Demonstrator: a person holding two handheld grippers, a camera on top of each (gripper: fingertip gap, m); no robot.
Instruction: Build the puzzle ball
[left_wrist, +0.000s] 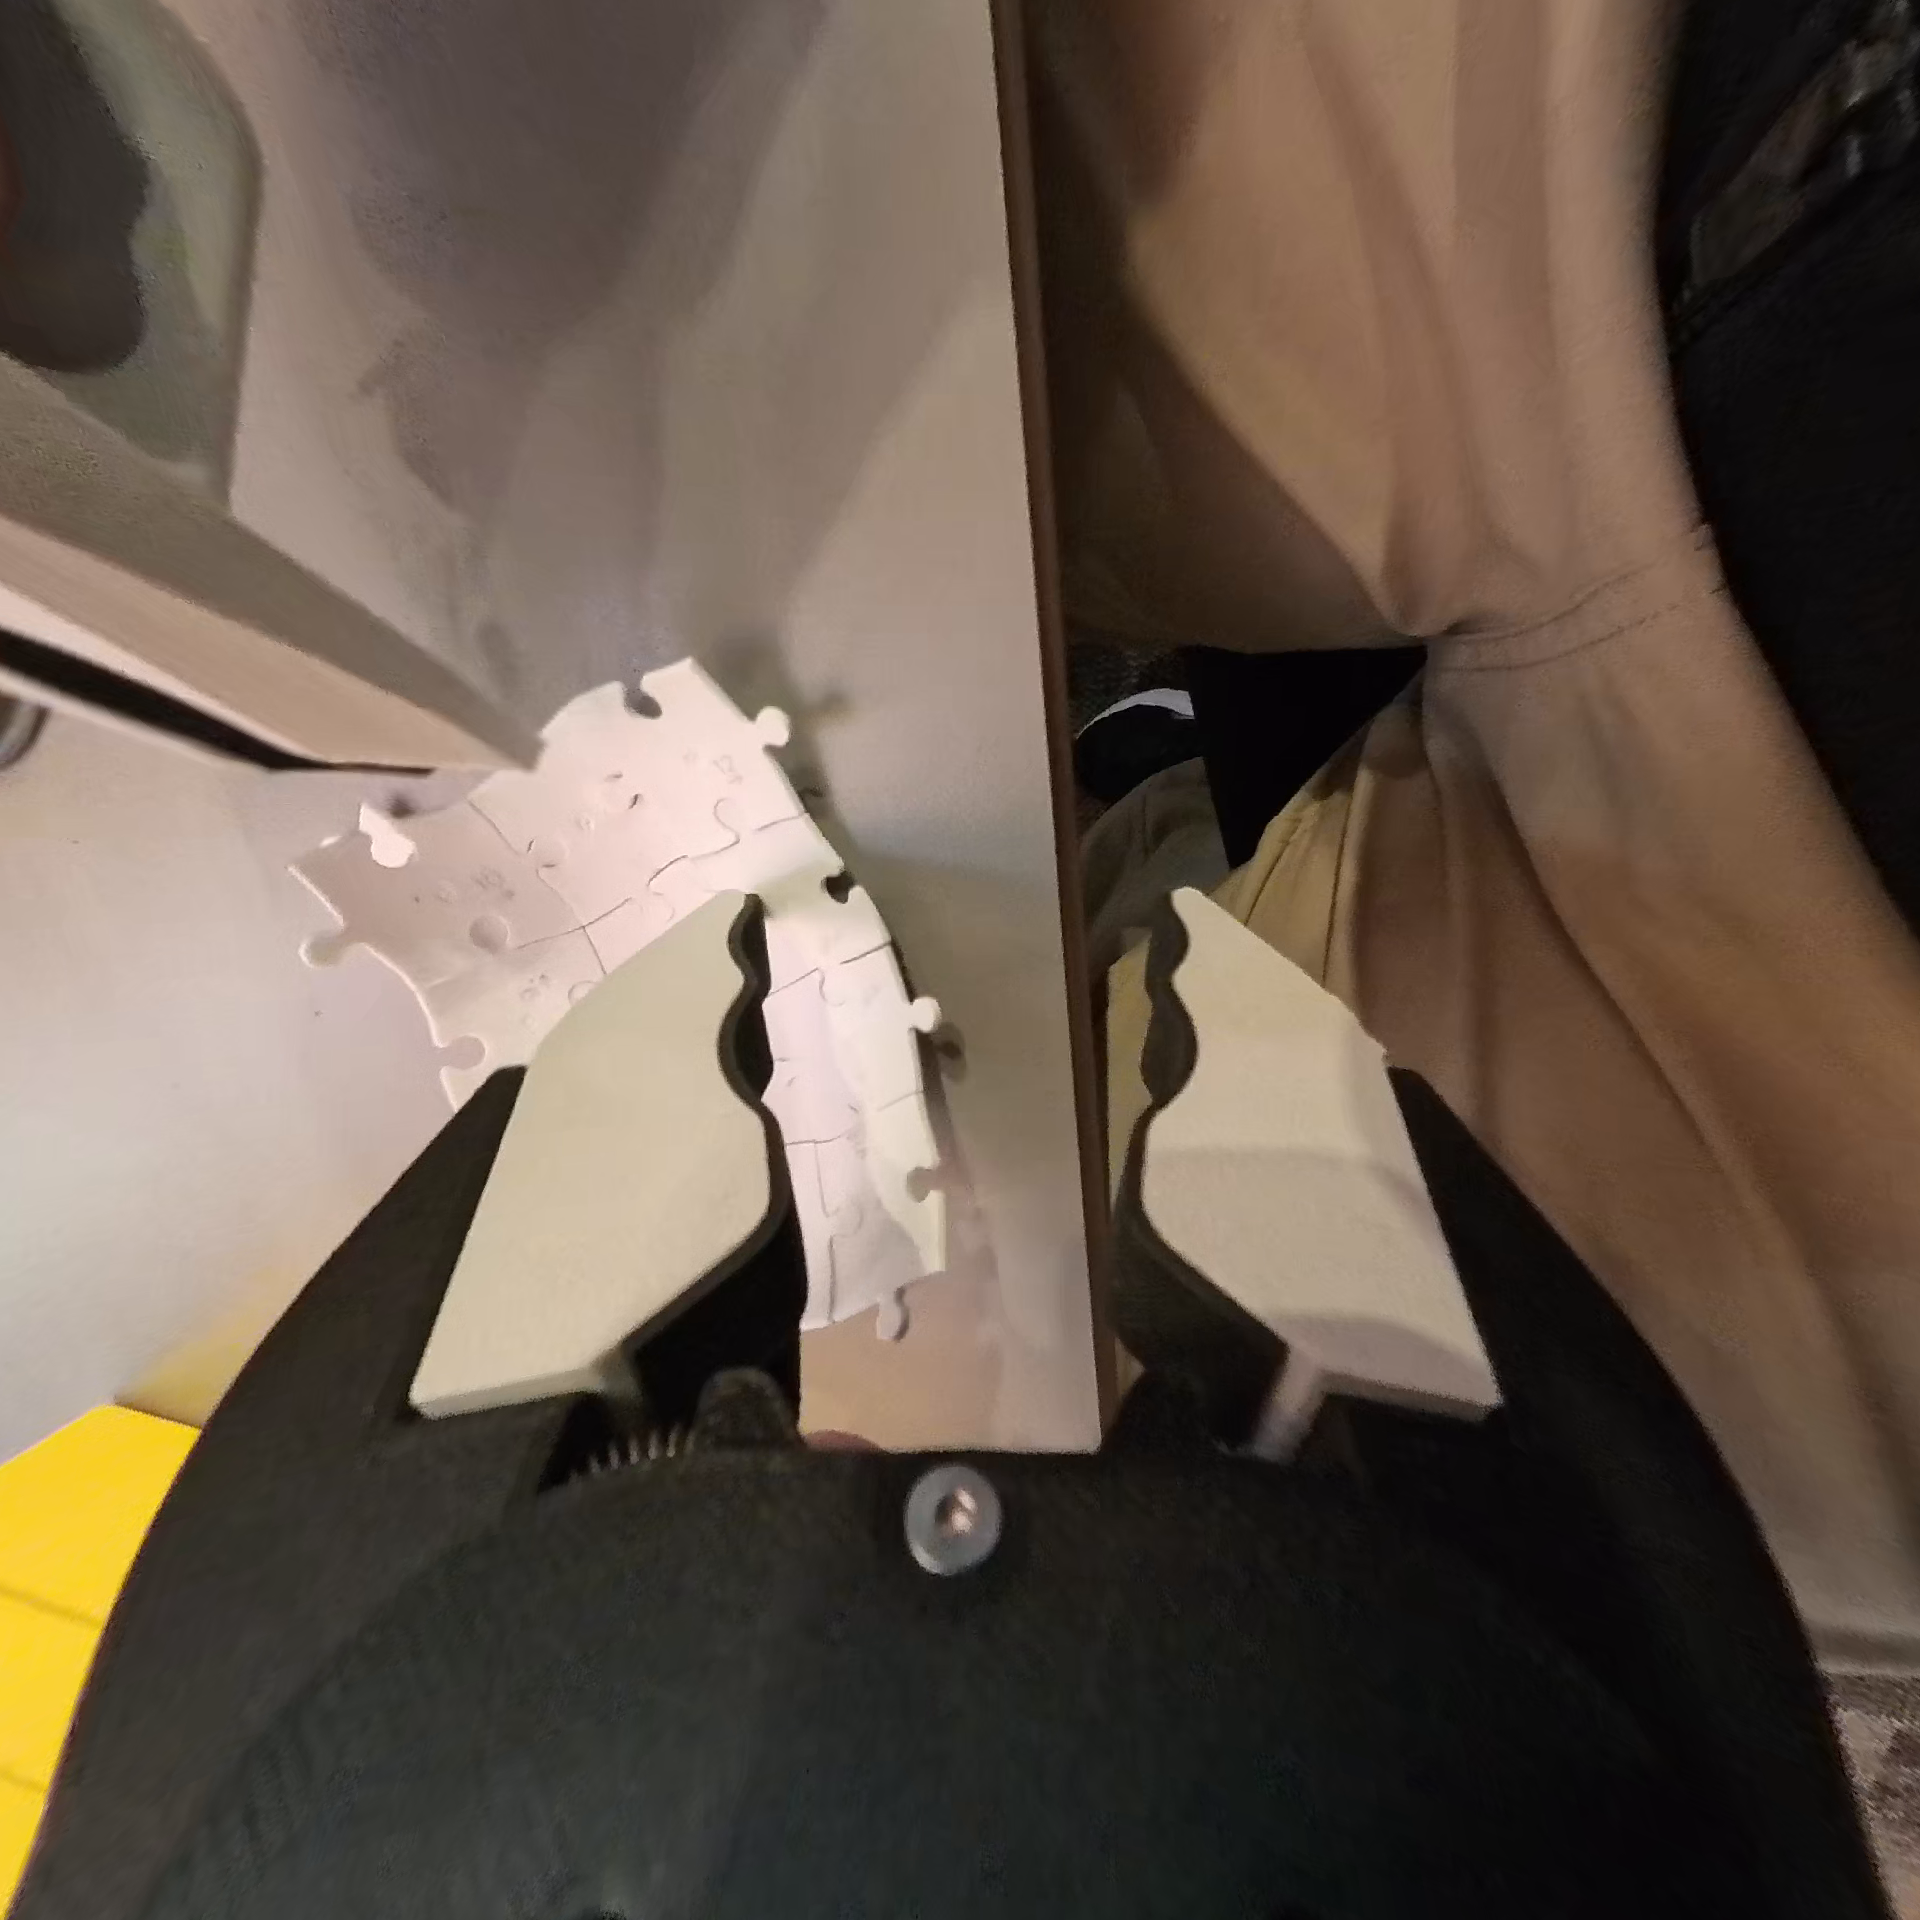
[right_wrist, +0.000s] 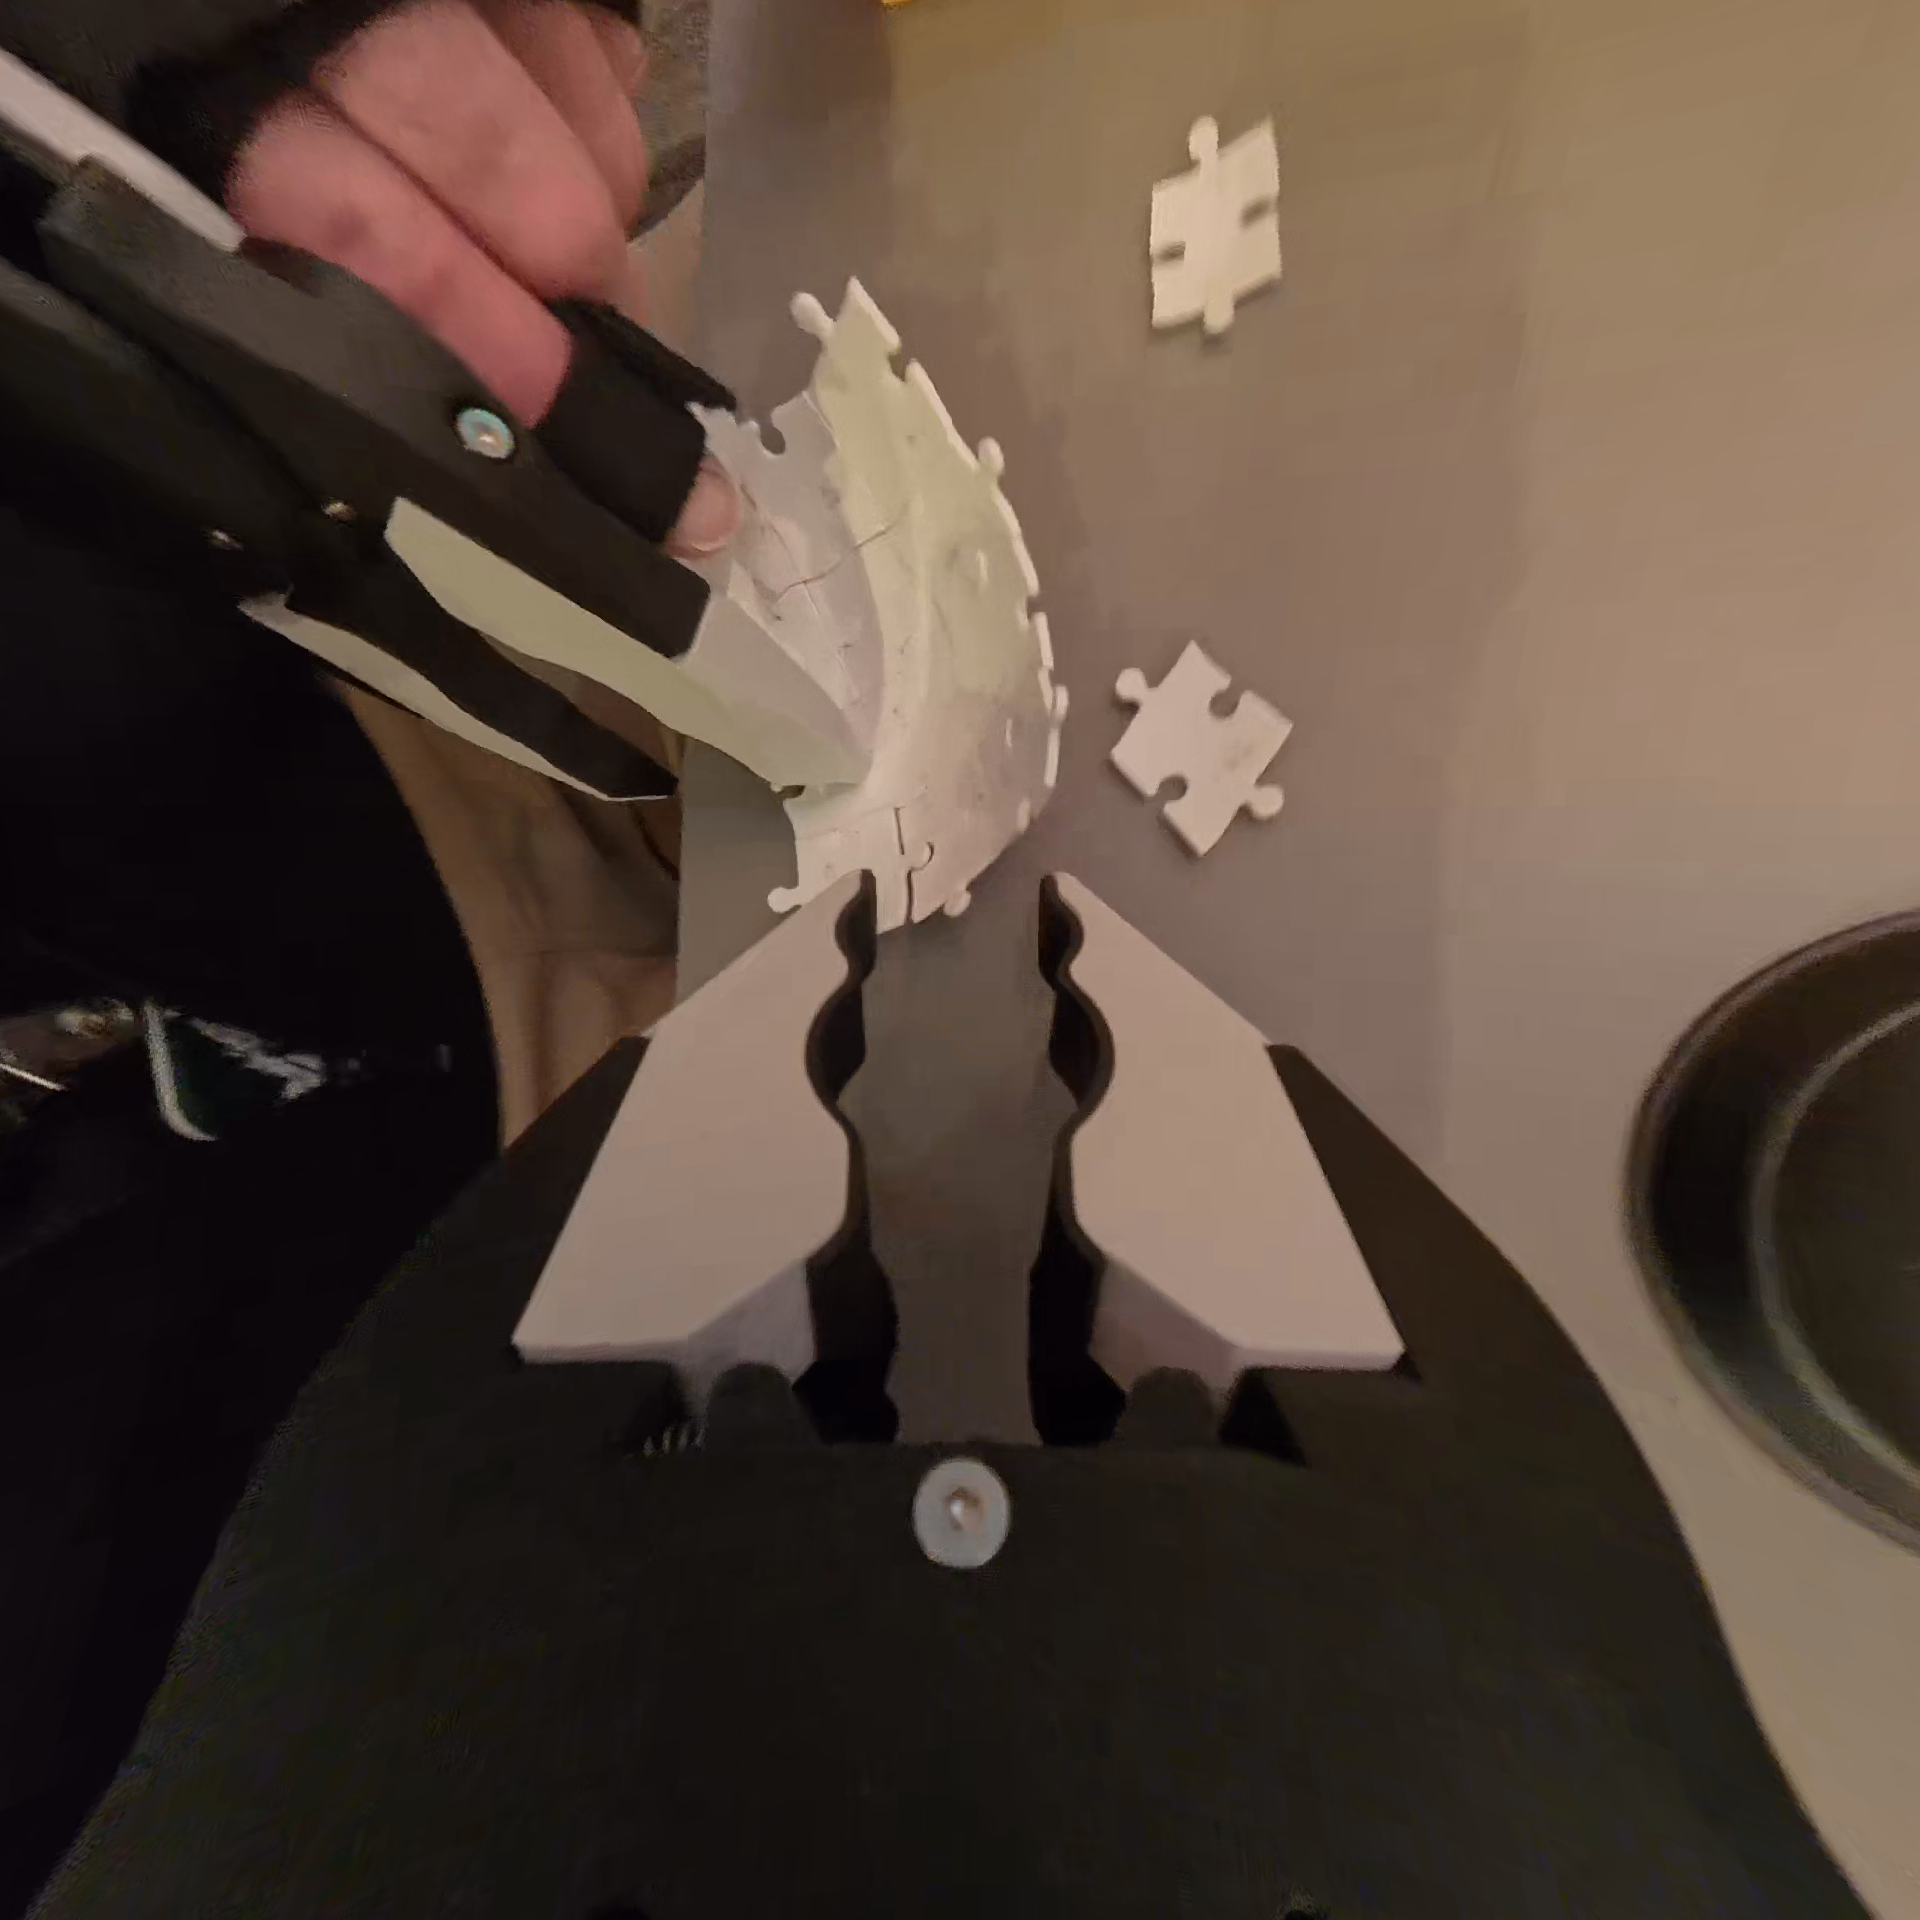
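Observation:
The partly built puzzle ball (left_wrist: 644, 862) is a curved white shell of several joined pieces, standing near the table's edge. My left gripper (left_wrist: 966, 904) is open. Its left finger lies against the shell and its right finger hangs past the table's edge. In the right wrist view the shell (right_wrist: 935, 644) stands on its rim, with a left gripper finger (right_wrist: 644, 696) inside its curve. My right gripper (right_wrist: 956, 904) is open and empty, its tips just short of the shell's lower edge. One of its fingers (left_wrist: 260, 644) shows at the shell's upper left. A loose piece (right_wrist: 1200, 758) lies right of the shell.
A joined pair of pieces (right_wrist: 1216, 229) lies farther back on the grey table (right_wrist: 1351, 520). A dark metal bowl (right_wrist: 1787, 1195) stands at the right. The table's edge (left_wrist: 1049, 727) runs beside the shell, with a person's beige trousers (left_wrist: 1455, 520) beyond it. A yellow object (left_wrist: 62, 1507) is at lower left. Between my right fingertips and the loose piece (right_wrist: 1200, 758) there is roughly 4 centimetres.

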